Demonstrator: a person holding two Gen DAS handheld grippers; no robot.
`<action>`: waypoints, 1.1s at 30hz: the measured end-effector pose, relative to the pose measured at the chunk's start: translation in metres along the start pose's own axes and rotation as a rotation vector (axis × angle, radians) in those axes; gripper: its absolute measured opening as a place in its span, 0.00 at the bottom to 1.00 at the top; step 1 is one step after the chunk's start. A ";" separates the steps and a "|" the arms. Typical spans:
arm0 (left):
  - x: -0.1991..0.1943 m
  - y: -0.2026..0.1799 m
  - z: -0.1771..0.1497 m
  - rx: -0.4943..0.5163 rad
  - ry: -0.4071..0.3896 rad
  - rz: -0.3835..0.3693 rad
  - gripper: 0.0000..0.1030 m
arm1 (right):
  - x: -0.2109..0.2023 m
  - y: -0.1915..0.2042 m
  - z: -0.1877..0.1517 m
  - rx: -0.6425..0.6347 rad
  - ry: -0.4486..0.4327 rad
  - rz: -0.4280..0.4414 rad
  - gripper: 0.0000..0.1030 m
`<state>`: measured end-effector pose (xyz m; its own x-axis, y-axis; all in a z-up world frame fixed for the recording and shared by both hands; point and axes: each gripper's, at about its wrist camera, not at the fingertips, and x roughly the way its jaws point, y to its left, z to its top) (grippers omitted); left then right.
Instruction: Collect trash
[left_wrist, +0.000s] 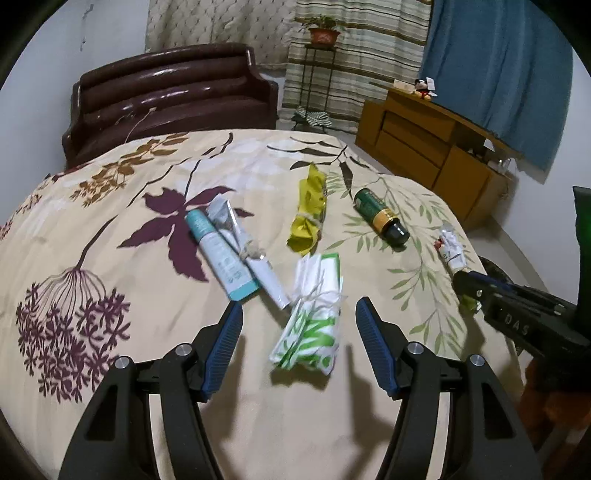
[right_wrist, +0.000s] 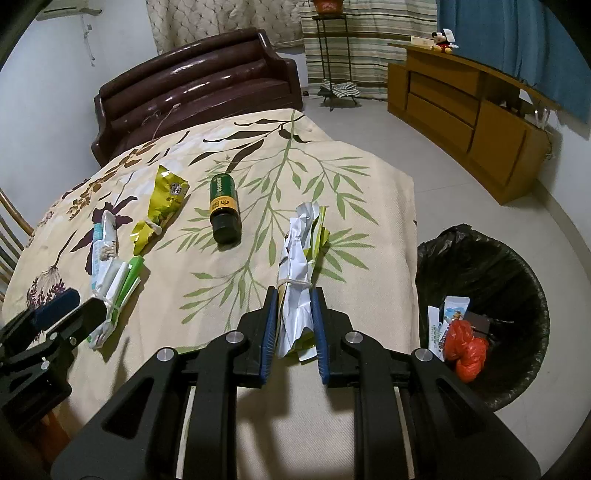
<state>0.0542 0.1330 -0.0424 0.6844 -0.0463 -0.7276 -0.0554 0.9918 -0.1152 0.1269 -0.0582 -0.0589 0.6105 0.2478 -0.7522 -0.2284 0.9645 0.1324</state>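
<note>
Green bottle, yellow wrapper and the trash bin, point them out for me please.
Green bottle (right_wrist: 224, 206), right wrist view, on its label.
Yellow wrapper (right_wrist: 166, 201), right wrist view, on its crumpled middle.
Trash bin (right_wrist: 532, 295), right wrist view, on its black-lined rim.

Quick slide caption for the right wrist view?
Right gripper clamps a tied wrapper bundle beside the lined trash bin.

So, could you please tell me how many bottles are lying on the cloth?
1: a dark green plastic bottle with a yellow label lying on its side mid-cloth, between the crumpled yellow wrapper and the white paper bundle in the right tool.
</note>
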 end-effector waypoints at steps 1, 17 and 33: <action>-0.001 0.000 -0.002 0.001 0.003 0.000 0.61 | 0.000 -0.001 0.001 0.000 0.000 0.002 0.18; 0.019 -0.031 -0.001 0.075 0.065 0.002 0.40 | -0.001 -0.004 -0.001 0.007 0.000 0.008 0.18; 0.019 -0.034 -0.001 0.084 0.049 0.006 0.29 | -0.002 -0.005 -0.004 -0.004 0.000 0.008 0.17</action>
<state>0.0685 0.0978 -0.0528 0.6474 -0.0438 -0.7609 0.0031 0.9985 -0.0548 0.1236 -0.0641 -0.0609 0.6084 0.2553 -0.7515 -0.2363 0.9622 0.1356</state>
